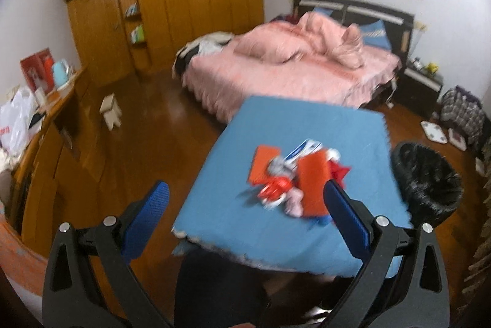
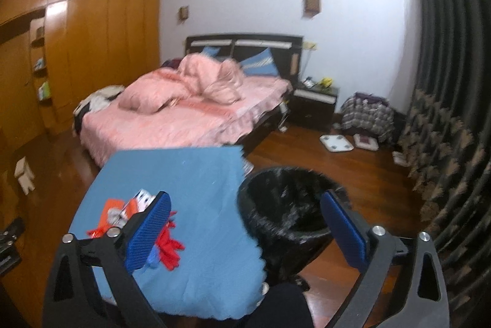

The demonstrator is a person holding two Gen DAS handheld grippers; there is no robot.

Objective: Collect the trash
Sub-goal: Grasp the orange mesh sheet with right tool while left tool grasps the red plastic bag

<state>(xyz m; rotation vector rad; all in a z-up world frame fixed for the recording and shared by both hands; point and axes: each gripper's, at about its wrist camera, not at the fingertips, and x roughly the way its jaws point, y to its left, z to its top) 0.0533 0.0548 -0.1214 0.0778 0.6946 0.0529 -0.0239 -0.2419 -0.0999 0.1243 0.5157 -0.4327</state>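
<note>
Both tongs [image 1: 245, 199] [image 2: 247, 206] seemingly wide, empty

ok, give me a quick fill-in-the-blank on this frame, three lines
1. The trash pile lies on a ____ cloth.
2. The bin is lined with a ____ bag.
3. Both the left gripper and the right gripper are ____.

Missing: blue; black; open

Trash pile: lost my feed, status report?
Both grippers open, empty. Trash piled on blue table. Bin beside it. Nothing blocking.
</note>
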